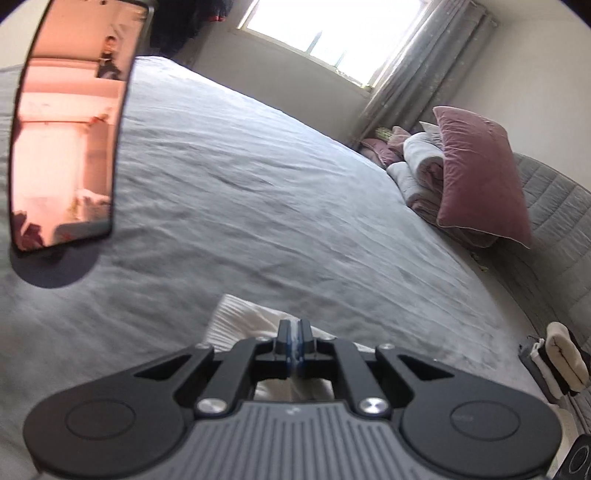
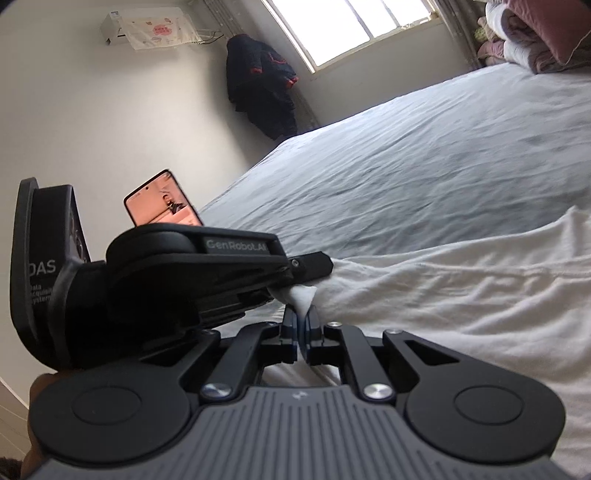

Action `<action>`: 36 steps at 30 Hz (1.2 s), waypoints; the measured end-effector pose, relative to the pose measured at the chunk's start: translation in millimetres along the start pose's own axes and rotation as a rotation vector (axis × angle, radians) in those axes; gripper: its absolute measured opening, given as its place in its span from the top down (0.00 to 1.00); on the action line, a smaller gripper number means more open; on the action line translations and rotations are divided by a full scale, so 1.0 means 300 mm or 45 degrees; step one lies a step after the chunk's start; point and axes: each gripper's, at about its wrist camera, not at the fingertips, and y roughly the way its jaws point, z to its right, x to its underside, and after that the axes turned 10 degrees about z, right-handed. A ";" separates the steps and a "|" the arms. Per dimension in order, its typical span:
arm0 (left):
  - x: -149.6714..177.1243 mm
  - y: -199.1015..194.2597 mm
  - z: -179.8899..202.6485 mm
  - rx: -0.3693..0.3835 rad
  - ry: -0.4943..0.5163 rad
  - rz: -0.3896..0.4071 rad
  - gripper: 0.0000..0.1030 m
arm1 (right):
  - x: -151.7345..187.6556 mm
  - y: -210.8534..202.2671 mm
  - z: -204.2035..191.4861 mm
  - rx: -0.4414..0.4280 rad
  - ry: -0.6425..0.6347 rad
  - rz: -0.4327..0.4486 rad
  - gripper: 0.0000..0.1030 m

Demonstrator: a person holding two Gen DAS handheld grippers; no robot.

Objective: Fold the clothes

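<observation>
A white garment (image 2: pixel 461 295) lies crumpled on the grey bed (image 2: pixel 424 155) and spreads to the right in the right wrist view. My right gripper (image 2: pixel 302 325) is shut on a pinched corner of it. Just left of that, my left gripper (image 2: pixel 317 267) comes in from the side and holds the same bunched edge. In the left wrist view my left gripper (image 1: pixel 294 339) is shut, with white ribbed cloth (image 1: pixel 243 325) between and under its fingers. Only a small patch of the garment shows there.
A pink pillow (image 1: pixel 480 177) and folded bedding (image 1: pixel 417 166) are stacked at the bed's head by a curtained window (image 1: pixel 332 26). A dark jacket (image 2: pixel 266 85) hangs in the corner. A phone (image 1: pixel 70 122) is mounted on the left gripper. A quilted grey mat (image 1: pixel 554 229) lies beside the bed.
</observation>
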 end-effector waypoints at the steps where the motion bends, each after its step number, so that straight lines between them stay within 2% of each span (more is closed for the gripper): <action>1: -0.005 0.000 -0.011 -0.007 0.002 -0.004 0.97 | 0.006 0.008 -0.005 -0.002 0.000 -0.002 0.92; 6: -0.009 0.003 -0.062 -0.071 0.009 -0.026 0.97 | 0.025 0.049 -0.016 -0.028 0.036 -0.046 0.92; 8: -0.010 0.001 -0.079 -0.101 0.000 -0.031 0.97 | 0.031 0.066 -0.021 -0.034 0.046 -0.072 0.87; 12: -0.035 -0.034 -0.119 -0.118 -0.061 0.006 0.96 | 0.043 0.074 -0.022 -0.041 0.081 -0.113 0.86; 18: -0.056 -0.106 -0.113 -0.034 -0.075 0.077 0.96 | 0.055 0.047 -0.048 -0.148 0.108 -0.163 0.86; 23: -0.031 -0.106 -0.056 0.072 0.010 0.046 0.96 | 0.073 0.007 -0.051 -0.168 0.131 -0.196 0.86; 26: -0.006 -0.077 -0.004 0.134 0.092 -0.008 0.95 | 0.074 -0.033 -0.029 -0.136 0.149 -0.200 0.86; 28: 0.015 -0.047 0.032 0.145 0.157 -0.047 0.95 | 0.056 -0.065 0.013 -0.068 0.132 -0.177 0.86; 31: 0.039 -0.004 0.070 0.098 0.239 -0.072 0.95 | 0.021 -0.113 0.090 0.066 0.086 -0.128 0.86; 34: 0.055 0.019 0.083 0.027 0.290 -0.048 0.95 | -0.013 -0.161 0.168 0.200 0.040 -0.079 0.84; 36: 0.064 0.033 0.078 -0.025 0.312 -0.027 0.95 | -0.036 -0.193 0.220 0.290 0.009 -0.046 0.71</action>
